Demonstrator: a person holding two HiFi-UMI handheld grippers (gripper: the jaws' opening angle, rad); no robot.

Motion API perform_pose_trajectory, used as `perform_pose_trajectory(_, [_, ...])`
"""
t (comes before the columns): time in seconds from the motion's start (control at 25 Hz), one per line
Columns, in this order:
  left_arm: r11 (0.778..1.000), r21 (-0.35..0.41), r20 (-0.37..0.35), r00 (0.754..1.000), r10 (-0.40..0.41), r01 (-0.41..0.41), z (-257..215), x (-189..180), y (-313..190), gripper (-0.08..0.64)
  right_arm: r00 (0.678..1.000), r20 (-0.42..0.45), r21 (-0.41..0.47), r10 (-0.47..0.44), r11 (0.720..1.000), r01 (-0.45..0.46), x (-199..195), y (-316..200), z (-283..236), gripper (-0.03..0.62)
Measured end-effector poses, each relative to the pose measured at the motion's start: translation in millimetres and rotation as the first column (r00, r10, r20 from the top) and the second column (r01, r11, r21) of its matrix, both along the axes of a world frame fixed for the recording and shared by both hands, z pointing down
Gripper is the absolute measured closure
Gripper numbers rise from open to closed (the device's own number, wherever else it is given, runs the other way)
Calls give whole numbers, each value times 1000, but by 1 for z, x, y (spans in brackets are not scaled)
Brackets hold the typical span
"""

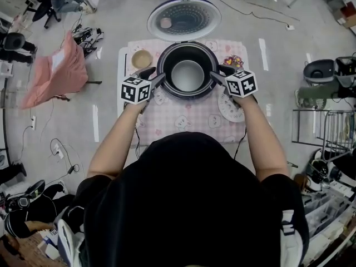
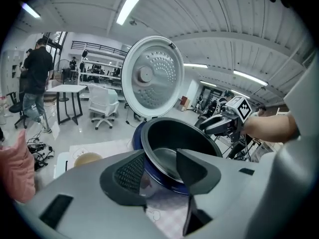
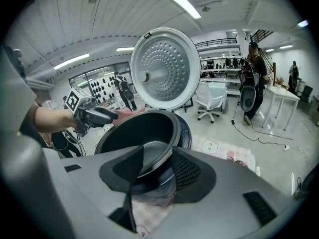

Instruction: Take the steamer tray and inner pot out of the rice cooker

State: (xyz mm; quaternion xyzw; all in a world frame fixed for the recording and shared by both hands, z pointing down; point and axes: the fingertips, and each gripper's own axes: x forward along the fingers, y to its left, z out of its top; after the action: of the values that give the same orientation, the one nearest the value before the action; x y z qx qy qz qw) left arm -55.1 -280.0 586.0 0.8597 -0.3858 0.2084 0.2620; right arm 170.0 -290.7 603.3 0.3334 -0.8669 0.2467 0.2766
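Note:
The rice cooker [image 1: 162, 81] stands with its lid [image 1: 184, 18] tipped up at the back. The dark inner pot [image 1: 187, 75] sits inside it. My left gripper [image 1: 158, 78] is at the pot's left rim and my right gripper [image 1: 217, 74] at its right rim. In the left gripper view the pot [image 2: 174, 138] rim runs between the jaws of my left gripper [image 2: 159, 166], with a gap on each side. In the right gripper view the pot [image 3: 139, 133] rim likewise passes between the spread jaws of my right gripper [image 3: 157, 168]. A white round perforated tray [image 1: 230, 109] lies on the cloth under my right wrist.
The cooker stands on a table with a pink checked cloth [image 1: 189, 121]. A tan bowl [image 1: 142, 58] sits left of the cooker and a small bunch of flowers [image 1: 233, 61] to its right. Around the table are office chairs, cables, a pink cloth [image 1: 55, 74] and racks.

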Motion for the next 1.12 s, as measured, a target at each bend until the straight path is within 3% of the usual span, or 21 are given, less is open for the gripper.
perform_pose_trajectory(0.36, [1000,-19,57,998,-3,4,19,8,-15,355,998,-52,-25,21,999,-22,0,-11,18,393])
perform_pose_trajectory(0.6, [998,21,167,985,47,-51,22,14,-16,365,997,-24,-50,76,996,-77,-4,-16,21,403])
perform_pose_trajectory(0.68, [999,15,169,985,47,-50,23,16,-18,365,996,-20,-47,87,995,-88,-4,-16,21,411])
perform_pose_trajectory(0.8, [1000,-9,118,993,22,-21,22,18,-21,365,994,-17,-36,109,993,-109,-3,-17,21,423])
perform_pose_trajectory(0.92, [997,-59,13,999,-44,45,19,20,-25,365,989,18,-58,149,987,-148,-2,-19,22,439])
perform_pose_trajectory(1.12, [981,-146,-134,980,-144,124,18,14,-28,370,971,82,-118,225,970,-214,3,-20,19,476])
